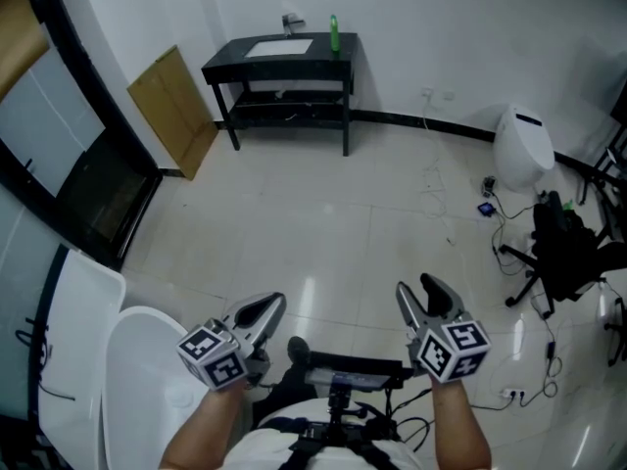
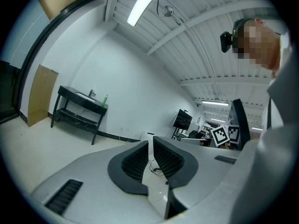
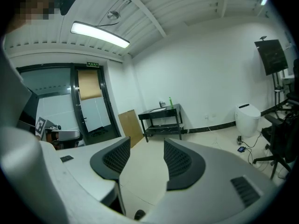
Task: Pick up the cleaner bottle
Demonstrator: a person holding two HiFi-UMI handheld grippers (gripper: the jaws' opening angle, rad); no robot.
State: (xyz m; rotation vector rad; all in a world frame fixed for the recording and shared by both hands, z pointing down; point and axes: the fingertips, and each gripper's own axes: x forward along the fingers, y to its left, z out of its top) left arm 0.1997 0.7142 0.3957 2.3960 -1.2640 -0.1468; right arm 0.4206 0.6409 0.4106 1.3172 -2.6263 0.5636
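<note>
My right gripper [image 1: 416, 284], jaws apart, and left gripper [image 1: 275, 300], barely parted, are both empty and pointing tableward: the bottle [image 1: 334, 33] is standing on the table's [image 1: 279, 66] right end, well away from them.

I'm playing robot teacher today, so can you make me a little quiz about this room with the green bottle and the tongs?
1. True or false: the green cleaner bottle stands on the black table by the far wall.
2. What is between the right tongs? A: the bottle. B: nothing. C: a cable.
3. Fill in the gap: in the head view, the brown board leans against the wall on the table's ____ side.

Key: 1 true; 2 B; 3 left.
</note>
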